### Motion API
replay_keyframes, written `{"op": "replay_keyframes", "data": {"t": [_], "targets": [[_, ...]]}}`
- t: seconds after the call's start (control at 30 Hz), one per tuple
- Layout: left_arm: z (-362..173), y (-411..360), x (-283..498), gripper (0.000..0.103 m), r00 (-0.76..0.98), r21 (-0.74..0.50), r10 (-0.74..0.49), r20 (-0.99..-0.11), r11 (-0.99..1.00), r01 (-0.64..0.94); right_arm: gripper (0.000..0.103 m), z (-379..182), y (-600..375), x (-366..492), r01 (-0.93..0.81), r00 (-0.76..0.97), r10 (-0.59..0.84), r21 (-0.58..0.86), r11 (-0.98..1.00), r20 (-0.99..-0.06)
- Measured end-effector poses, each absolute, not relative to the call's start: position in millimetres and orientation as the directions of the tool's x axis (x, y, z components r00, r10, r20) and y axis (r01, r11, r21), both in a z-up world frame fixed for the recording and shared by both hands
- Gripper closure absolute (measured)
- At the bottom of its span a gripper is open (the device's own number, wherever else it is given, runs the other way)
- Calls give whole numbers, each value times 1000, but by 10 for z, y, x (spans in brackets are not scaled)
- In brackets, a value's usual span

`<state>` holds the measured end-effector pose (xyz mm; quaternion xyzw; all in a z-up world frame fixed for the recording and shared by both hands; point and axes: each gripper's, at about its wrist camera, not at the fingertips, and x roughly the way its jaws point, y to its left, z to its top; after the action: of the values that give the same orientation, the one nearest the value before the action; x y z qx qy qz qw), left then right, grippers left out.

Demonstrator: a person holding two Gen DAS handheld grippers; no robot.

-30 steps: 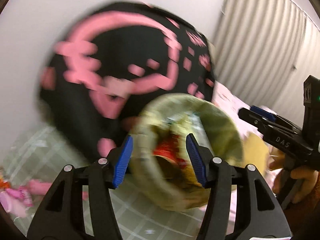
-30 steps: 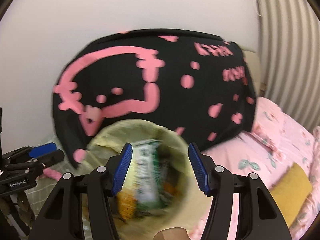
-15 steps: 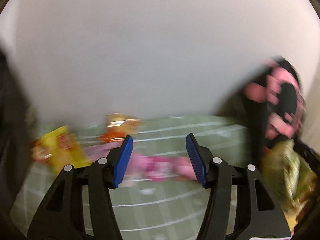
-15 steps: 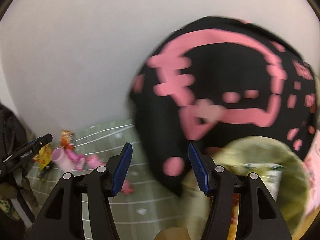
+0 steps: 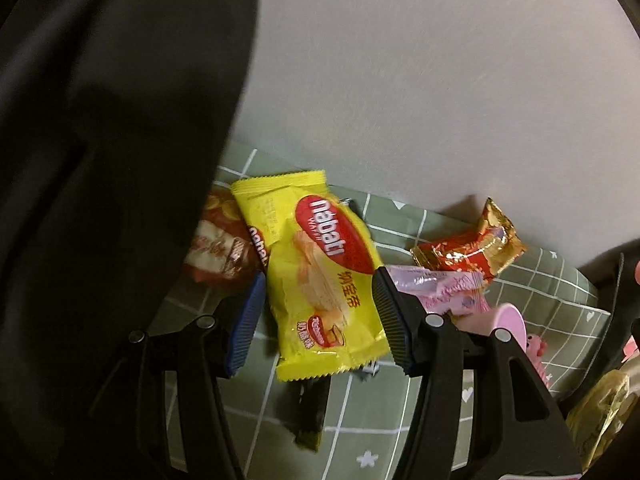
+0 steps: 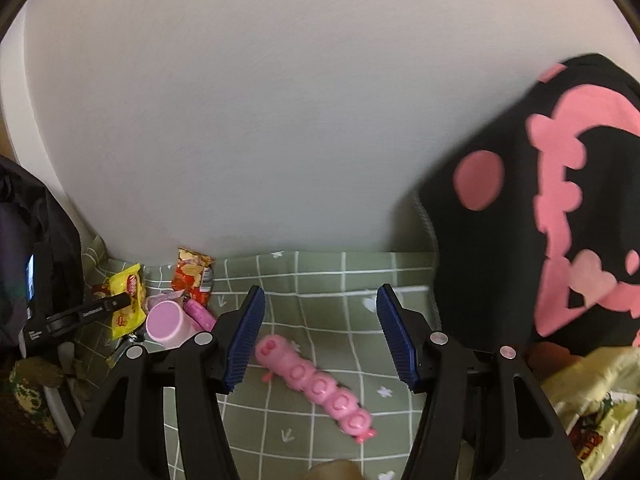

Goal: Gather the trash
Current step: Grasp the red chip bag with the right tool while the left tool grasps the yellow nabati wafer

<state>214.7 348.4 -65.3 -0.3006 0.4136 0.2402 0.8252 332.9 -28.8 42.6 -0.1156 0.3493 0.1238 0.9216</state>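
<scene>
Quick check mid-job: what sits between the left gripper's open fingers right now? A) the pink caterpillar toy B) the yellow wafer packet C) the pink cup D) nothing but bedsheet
B: in the left wrist view the yellow wafer packet lies on the green checked sheet framed by the open left gripper, pads clear of it.

A yellow wafer packet [image 5: 320, 276] with a red oval logo is seen lying flat on the green checked cloth, overlapping a second yellow packet and a red snack packet [image 5: 216, 244] beside it. A red and gold foil wrapper [image 5: 472, 248] is propped near the wall, with a pink wrapper [image 5: 440, 288] just below it. A dark wrapper [image 5: 310, 412] is partly covered by the yellow packet.
</scene>
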Motion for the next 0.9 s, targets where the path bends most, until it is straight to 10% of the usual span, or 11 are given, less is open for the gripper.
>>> {"op": "replay_keyframes", "data": {"t": [0.13, 0.4, 0.9], "targets": [[-724, 3545, 2299, 55, 527, -314, 92, -845, 712, -627, 48, 359, -158, 3439, -328, 709, 137, -151, 933, -692], [-723, 3652, 2227, 101, 540, -346, 32, -841, 736, -582, 49, 238, 35, 3618, -377, 677, 154, -158, 913, -720], [-337, 3394, 1479, 102, 624, -420, -7, -781, 746, -517, 49, -275, 925, 3932, -522, 545, 239, -102, 847, -804]]}}
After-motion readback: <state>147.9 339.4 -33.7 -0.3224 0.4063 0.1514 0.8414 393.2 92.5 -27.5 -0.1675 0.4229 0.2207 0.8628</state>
